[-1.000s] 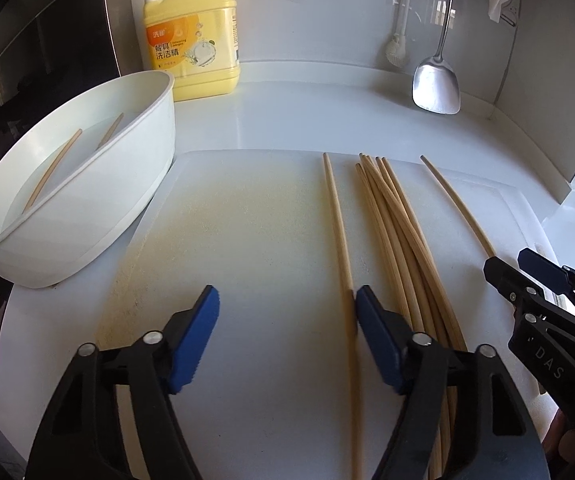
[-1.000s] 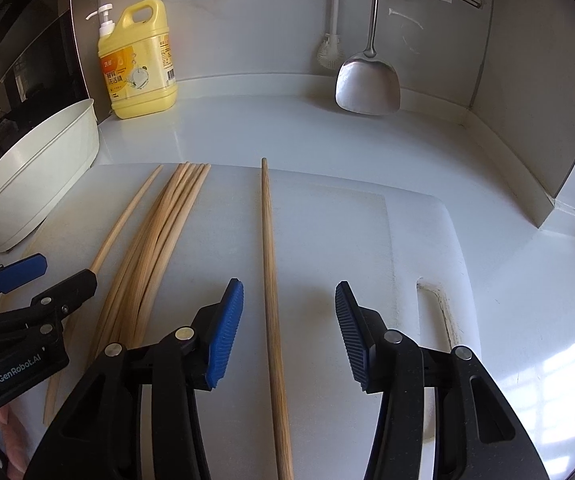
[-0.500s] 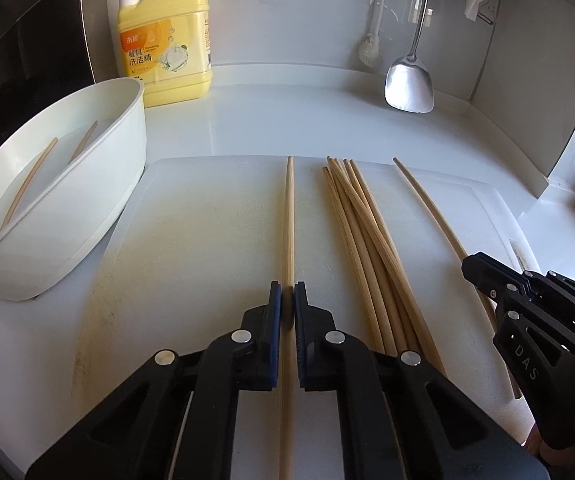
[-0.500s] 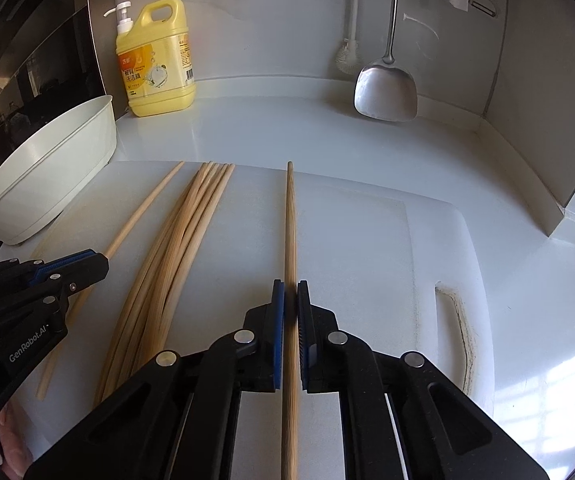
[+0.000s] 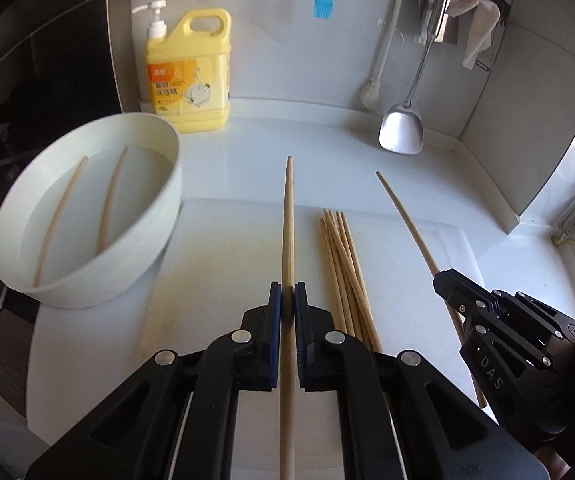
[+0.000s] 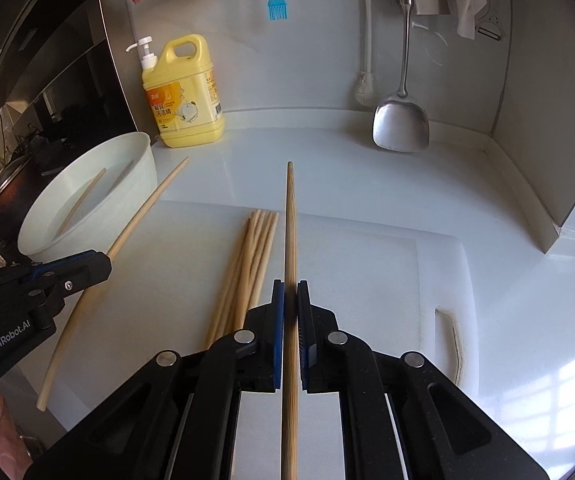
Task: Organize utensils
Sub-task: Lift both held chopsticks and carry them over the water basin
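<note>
chopsticks: two held clear of the cutting board (image 5: 223, 248), one per gripper, two in the white bowl (image 5: 87, 216), and a loose bundle (image 5: 345, 272) of about six. one yellow detergent bottle (image 5: 189, 76), one metal spatula (image 5: 401, 130), one blue brush (image 5: 322, 7).

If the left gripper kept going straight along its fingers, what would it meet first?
Probably the bare counter past the cutting board. The left gripper, shut on a chopstick, aims between the bowl and the spatula. Depth is unclear.
</note>
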Motion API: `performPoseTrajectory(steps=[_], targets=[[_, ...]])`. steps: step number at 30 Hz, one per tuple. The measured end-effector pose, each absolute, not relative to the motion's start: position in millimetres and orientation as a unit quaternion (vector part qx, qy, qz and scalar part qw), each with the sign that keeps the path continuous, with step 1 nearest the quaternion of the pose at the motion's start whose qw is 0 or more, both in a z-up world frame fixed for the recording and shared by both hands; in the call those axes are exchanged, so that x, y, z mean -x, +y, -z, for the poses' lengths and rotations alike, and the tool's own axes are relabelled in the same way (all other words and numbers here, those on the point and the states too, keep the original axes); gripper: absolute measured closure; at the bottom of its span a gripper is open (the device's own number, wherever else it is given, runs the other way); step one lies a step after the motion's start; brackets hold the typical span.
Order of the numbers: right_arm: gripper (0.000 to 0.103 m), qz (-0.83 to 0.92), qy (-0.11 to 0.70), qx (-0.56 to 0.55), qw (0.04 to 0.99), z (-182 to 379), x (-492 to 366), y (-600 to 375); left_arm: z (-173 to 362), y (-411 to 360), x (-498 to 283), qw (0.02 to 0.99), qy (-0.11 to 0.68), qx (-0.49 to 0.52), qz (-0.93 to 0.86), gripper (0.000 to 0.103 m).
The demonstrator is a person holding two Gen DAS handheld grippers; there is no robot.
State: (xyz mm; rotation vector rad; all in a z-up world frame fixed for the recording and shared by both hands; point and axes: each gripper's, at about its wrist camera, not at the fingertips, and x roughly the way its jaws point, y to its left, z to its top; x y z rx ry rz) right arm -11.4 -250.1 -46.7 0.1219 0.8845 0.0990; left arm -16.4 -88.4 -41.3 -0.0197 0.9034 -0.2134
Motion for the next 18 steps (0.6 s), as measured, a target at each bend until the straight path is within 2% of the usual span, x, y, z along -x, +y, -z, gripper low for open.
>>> performPoseTrajectory(steps=[9,18], targets=[[0.097,-0.073,0.412,-0.046,0.907,3.1,-12.1,-185.3,-2.3,-4.1,-3.6,0.906,0.416,0.017,0.079,0.096],[0.097,-0.080,0.405,-0.053,0.909,-11.8,-65.0,-88.2,-2.4,91.8,-62.0,0.902,0.426,0.019,0.069,0.096]])
